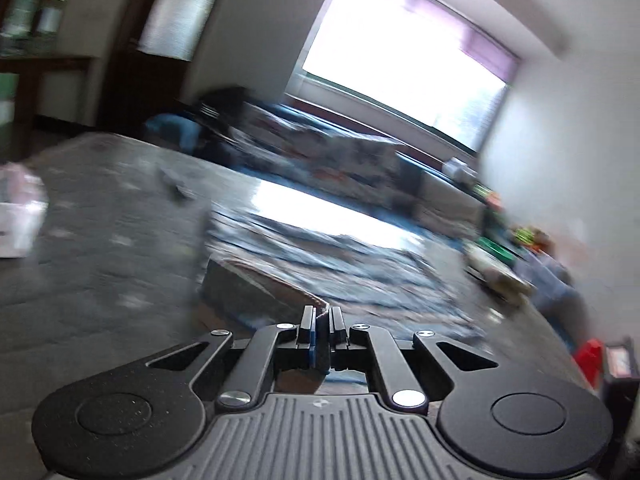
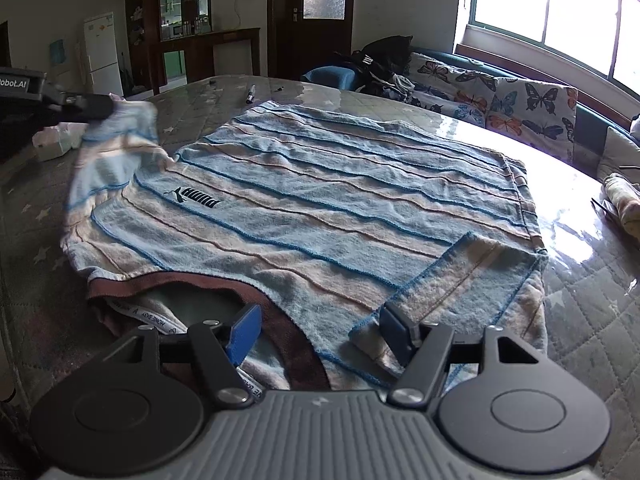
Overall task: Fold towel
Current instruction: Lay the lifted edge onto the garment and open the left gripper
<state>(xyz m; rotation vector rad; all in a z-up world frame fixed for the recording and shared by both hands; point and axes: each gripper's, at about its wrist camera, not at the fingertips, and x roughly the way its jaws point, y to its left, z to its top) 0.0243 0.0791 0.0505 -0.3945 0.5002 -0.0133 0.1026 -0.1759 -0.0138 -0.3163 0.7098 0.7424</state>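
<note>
One striped terry towel, pale blue and beige with raised blue ribs, a brown hem and a printed logo, is spread over the quilted, glossy table across the middle of the right wrist view. It is judged soft, light and limp, so hold is best taken at corners or hems. The left gripper, at the upper left of that frame, is clamped on a lifted corner, while the right gripper, at the lower centre, is held apart over the near hem.
</note>
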